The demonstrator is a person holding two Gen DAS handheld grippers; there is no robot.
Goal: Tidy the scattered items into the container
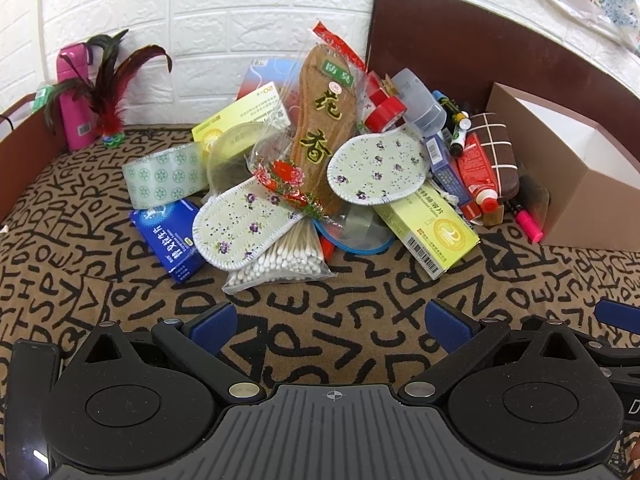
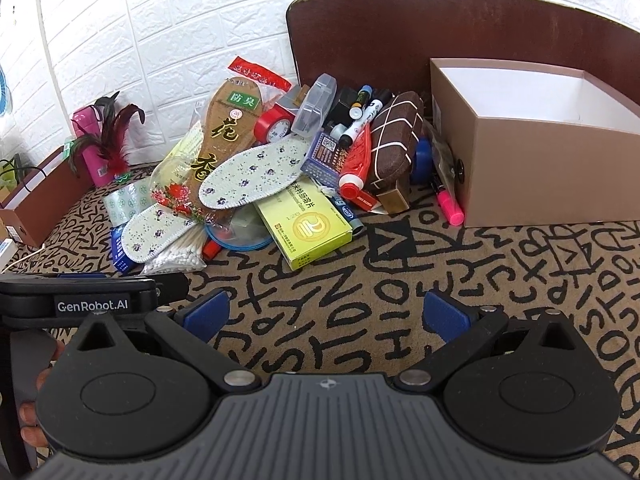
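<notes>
A heap of small items lies on the letter-patterned cloth: floral insoles (image 1: 376, 168) (image 2: 252, 172), a packaged brown insole (image 1: 320, 120), a bag of cotton swabs (image 1: 280, 264) (image 2: 176, 256), a yellow box (image 1: 432, 232) (image 2: 308, 228), a blue box (image 1: 168, 236), a tape roll (image 1: 164, 176), red tape (image 2: 272, 124), markers (image 2: 360, 116) and a brown checked case (image 1: 494, 152) (image 2: 394, 136). An open tan box (image 1: 576, 184) (image 2: 532, 140) stands at the right. My left gripper (image 1: 328, 320) is open and empty, short of the swabs. My right gripper (image 2: 326, 316) is open and empty over bare cloth.
A pink bottle (image 1: 74, 100) (image 2: 90, 144) and a feather shuttlecock (image 1: 108, 116) stand at the back left by the white brick wall. A dark brown board (image 2: 440, 32) rises behind the heap. A pink highlighter (image 2: 448, 204) lies against the tan box. The left gripper's body (image 2: 92, 292) sits beside mine.
</notes>
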